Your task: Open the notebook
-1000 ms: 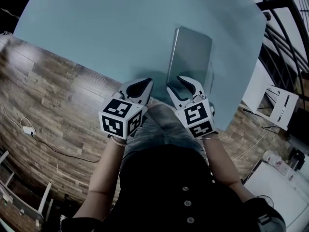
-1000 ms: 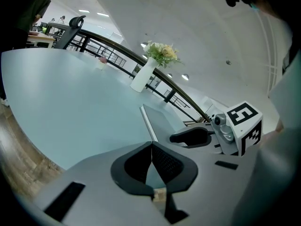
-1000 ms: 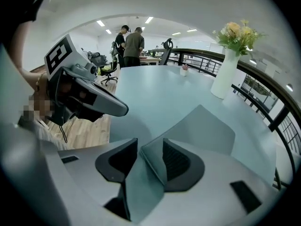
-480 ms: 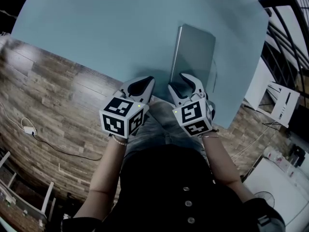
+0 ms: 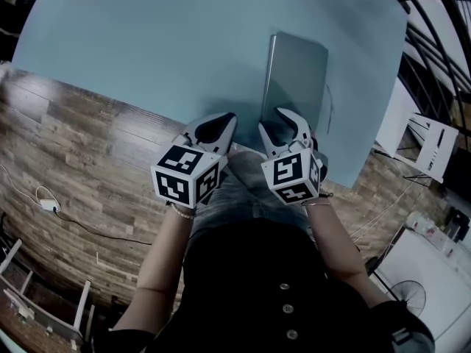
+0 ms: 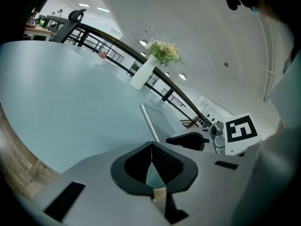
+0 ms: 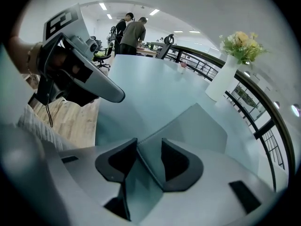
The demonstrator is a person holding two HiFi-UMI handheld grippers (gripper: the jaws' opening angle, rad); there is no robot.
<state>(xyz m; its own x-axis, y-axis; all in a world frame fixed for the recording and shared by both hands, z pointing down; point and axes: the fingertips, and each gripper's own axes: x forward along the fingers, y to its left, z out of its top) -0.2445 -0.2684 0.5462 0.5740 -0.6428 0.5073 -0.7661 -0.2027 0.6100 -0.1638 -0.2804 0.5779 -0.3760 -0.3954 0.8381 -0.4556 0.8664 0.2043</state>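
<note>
Where the closed laptop (image 5: 296, 79) lies: flat on the teal counter (image 5: 147, 50), right of centre, long axis up-frame.
Right tool (image 5: 280, 123): nearer; released, jaws just narrowed slightly, straddling its near short edge.
Left tool (image 5: 221, 121): clenched, empty, just left.

I read the table (image 5: 147, 50) top as smooth, matt and pale blue. Near its right edge, the notebook (image 5: 294, 79) looks like grey metal with a satin sheen. The floor (image 5: 73, 160) is grained wood planking. The left gripper (image 5: 221, 123) has a smooth white plastic shell, and its black pads (image 6: 167, 164) show a fine mesh texture.
</note>
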